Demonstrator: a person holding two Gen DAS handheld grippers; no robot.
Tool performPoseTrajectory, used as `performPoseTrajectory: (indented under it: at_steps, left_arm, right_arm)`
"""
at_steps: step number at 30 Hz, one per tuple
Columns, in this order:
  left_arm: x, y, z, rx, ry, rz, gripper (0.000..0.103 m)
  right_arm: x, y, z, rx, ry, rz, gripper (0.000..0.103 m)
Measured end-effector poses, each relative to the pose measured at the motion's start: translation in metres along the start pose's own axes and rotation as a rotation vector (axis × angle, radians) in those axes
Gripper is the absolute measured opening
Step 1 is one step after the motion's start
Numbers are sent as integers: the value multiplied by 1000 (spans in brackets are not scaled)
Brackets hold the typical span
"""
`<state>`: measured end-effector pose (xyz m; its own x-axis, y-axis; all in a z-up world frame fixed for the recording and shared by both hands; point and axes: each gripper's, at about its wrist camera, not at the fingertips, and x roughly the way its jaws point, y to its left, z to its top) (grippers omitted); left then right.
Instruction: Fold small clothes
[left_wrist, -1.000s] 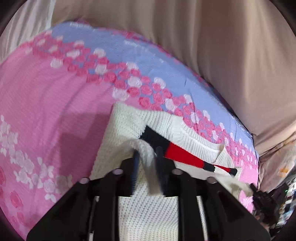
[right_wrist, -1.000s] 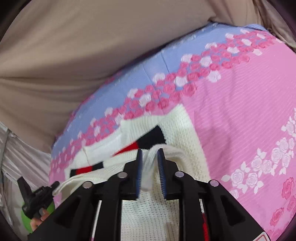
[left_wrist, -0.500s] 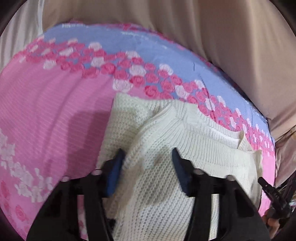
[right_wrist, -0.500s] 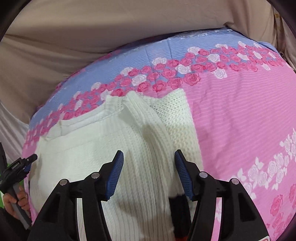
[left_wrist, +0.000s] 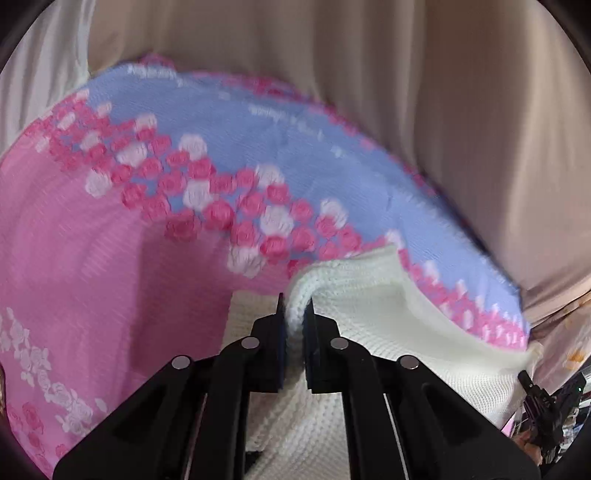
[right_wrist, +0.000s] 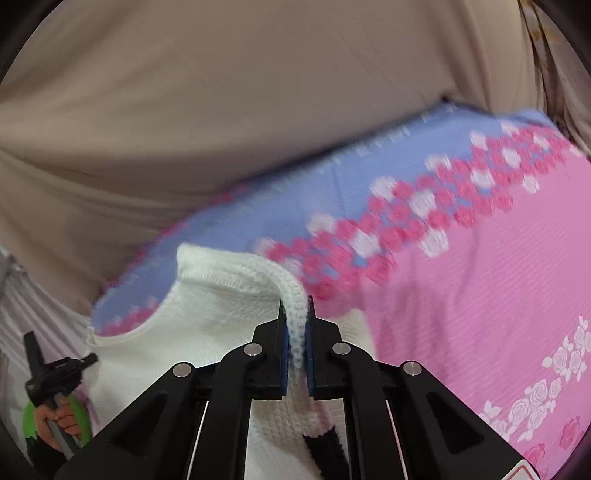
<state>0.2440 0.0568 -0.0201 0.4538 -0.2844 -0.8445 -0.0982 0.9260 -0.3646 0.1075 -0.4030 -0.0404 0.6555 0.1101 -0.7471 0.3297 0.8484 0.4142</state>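
Left wrist view: the left claw (left_wrist: 294, 314) is closed tight on a rolled edge of the white knit sweater (left_wrist: 388, 314), pinching a thick ridge of yarn between its blue-lined fingers (left_wrist: 280, 325). The sweater spreads from the claw toward 3 o'clock, lifted in a sagging sheet above the bedspread (left_wrist: 110, 277), which is pink with a blue band and rose print and fills the view from 8 to 1 o'clock. A beige curtain (left_wrist: 443, 110) hangs behind from 11 to 3 o'clock. At 4 o'clock the other claw shows small at the frame edge, at the sweater's far corner.

Right wrist view: the right claw (right_wrist: 295, 321) is likewise clamped shut on a bunched knit edge of the sweater (right_wrist: 207, 314), which runs away toward 9 o'clock. A black patch of the garment (right_wrist: 325, 443) hangs below the fingers at 6 o'clock. The bedspread (right_wrist: 480, 277) lies from 1 to 5 o'clock. At 8 o'clock a hand (right_wrist: 62, 417) grips the green handle (right_wrist: 29, 417) of the other claw.

The sweater looks soft, light and stretchy, and it droops between the two holds; I judge the ribbed edges the firmest places to take hold, since loose knit elsewhere would pull out of shape. No brand, label or readable writing shows; only a red-edged corner of a sticker at 5 o'clock on the right claw body.
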Motion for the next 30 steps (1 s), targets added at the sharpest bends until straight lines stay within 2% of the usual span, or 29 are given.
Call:
performPoseTrajectory:
  at_steps: [1, 3, 6, 8, 10, 11, 12, 13, 14, 16, 19, 21, 22, 24, 26, 27, 28, 29, 30]
  left_arm:
    - [20, -1, -4, 20, 38, 46, 6]
    - [50, 3, -13, 24, 85, 102, 6]
    - [49, 3, -14, -5, 62, 99, 7]
    - [45, 2, -13, -4, 67, 74, 11]
    - [32, 8, -15, -24, 54, 16, 14]
    - [21, 12, -19, -36, 42, -12, 20]
    - [13, 16, -24, -46, 31, -15, 26]
    - [-4, 21, -35, -53, 13, -21, 40]
    - [-12, 25, -42, -52, 6, -21, 51]
    - [-32, 36, -71, -60, -2, -6, 58]
    - [-47, 56, -115, -99, 33, 20, 64]
    - [-48, 68, -142, -161, 78, 22, 65]
    - [-46, 74, -155, -208, 103, 0, 66]
    - [-38, 80, -169, -290, 144, -39, 66]
    - [-38, 77, -170, -320, 107, -56, 72]
    - [-37, 75, -168, -323, 109, -64, 71]
    - [-34, 72, -165, -328, 126, -64, 61]
    - [-33, 70, -162, -329, 134, -69, 36]
    - [-32, 68, -158, -320, 147, -95, 21]
  right_arm:
    - [26, -10, -6, 13, 67, -36, 6]
    - [59, -20, -19, 8, 140, -90, 6]
    - [63, -21, -20, 40, 143, -65, 7]
    - [54, -16, -16, 39, 147, -25, 8]
    - [37, -7, -15, -12, 124, -42, 17]
    - [23, -3, -18, -43, 101, -70, 20]
    - [11, -3, -21, -56, 87, -81, 36]
    - [-4, -5, -31, -63, 79, -82, 51]
    - [-15, -9, -38, -62, 79, -85, 55]
    - [-35, -20, -69, -56, 120, -86, 56]
    - [-46, -37, -121, -21, 215, -103, 56]
    - [-43, -48, -148, 26, 258, -89, 56]
    - [-42, -51, -159, 71, 273, -61, 56]
    - [-37, -51, -167, 128, 275, -11, 56]
    - [-28, -45, -166, 154, 259, 35, 58]
    - [-22, -42, -163, 158, 253, 38, 58]
    - [-16, -39, -158, 168, 249, 46, 54]
    - [-12, -37, -153, 182, 244, 60, 46]
    - [-11, -36, -148, 194, 238, 71, 14]
